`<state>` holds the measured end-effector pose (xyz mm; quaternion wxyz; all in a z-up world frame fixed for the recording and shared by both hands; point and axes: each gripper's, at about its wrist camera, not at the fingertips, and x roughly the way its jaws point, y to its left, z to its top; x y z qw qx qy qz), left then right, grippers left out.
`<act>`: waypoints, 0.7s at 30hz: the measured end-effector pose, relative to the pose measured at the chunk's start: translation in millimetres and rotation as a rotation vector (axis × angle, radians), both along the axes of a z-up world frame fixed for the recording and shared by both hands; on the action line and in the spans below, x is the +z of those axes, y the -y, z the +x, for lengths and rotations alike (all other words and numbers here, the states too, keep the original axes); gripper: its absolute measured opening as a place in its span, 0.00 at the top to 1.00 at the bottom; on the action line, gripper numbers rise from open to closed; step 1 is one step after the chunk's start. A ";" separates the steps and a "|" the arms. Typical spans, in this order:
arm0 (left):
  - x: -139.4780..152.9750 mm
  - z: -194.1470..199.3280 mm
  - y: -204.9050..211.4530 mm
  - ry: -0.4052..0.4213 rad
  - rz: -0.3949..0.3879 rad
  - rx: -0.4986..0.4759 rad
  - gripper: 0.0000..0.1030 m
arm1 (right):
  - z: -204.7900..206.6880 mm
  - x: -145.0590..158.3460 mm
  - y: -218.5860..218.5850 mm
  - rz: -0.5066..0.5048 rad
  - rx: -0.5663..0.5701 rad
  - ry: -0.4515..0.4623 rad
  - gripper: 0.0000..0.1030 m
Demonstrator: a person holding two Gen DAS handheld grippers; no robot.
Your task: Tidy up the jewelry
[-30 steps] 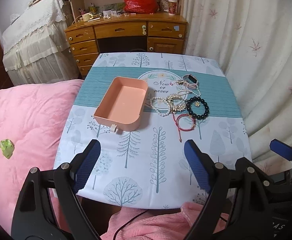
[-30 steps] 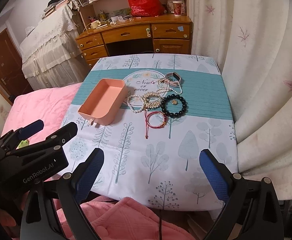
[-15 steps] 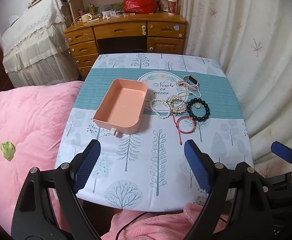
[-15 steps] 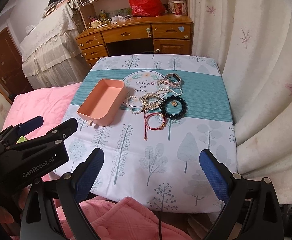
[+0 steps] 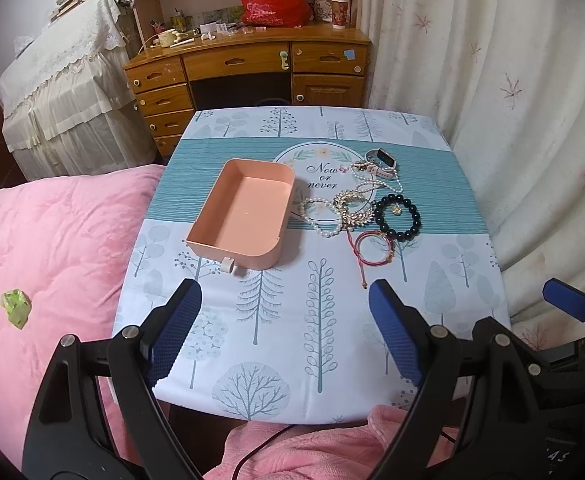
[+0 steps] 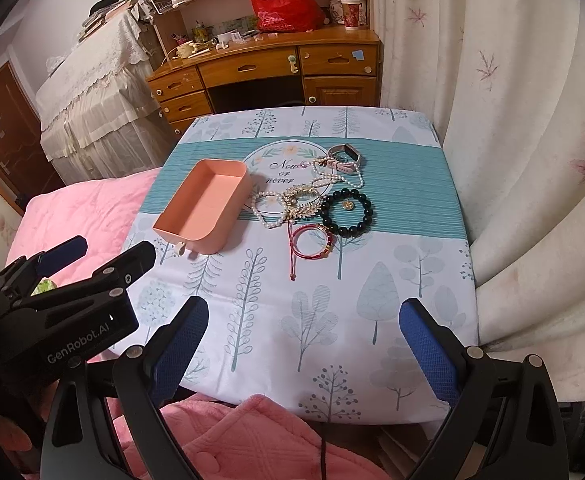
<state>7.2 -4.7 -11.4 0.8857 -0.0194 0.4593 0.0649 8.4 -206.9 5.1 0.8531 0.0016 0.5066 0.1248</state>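
An empty pink tray [image 5: 248, 213] [image 6: 202, 207] sits left of centre on the table. To its right lies a pile of jewelry: a black bead bracelet [image 5: 397, 216] [image 6: 347, 212], a red cord bracelet [image 5: 372, 249] [image 6: 309, 242], pearl strands [image 5: 324, 216] [image 6: 266, 208], a gold piece [image 5: 352, 208] [image 6: 300, 200] and a pale watch band [image 5: 380, 160] [image 6: 344, 157]. My left gripper [image 5: 284, 332] is open and empty above the table's near edge. My right gripper [image 6: 304, 340] is open and empty, also at the near edge.
The table [image 5: 276, 344] has a tree-print cloth. A pink quilt [image 5: 52, 240] lies to the left, a curtain [image 5: 512, 80] to the right, a wooden desk [image 5: 248, 68] behind. The left gripper's body [image 6: 64, 300] shows at the right wrist view's left.
Both grippers have drawn back and risen slightly, so the table looks a little farther away. Nothing on the table has moved.
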 end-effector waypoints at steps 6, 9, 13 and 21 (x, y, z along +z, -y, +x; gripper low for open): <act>-1.7 1.6 -10.6 0.005 -0.003 -0.001 0.18 | 1.1 -0.6 -5.6 -0.003 0.001 0.000 0.05; -0.8 4.7 -14.7 0.009 0.000 -0.010 0.18 | 1.1 1.2 -10.2 -0.003 -0.005 0.004 0.05; -1.1 8.2 -19.9 0.006 0.001 -0.023 0.18 | 3.0 5.8 -24.4 -0.005 -0.019 0.008 0.05; 12.7 14.1 -35.0 0.027 -0.016 -0.046 0.18 | 7.0 23.2 -31.8 0.000 -0.037 0.056 0.05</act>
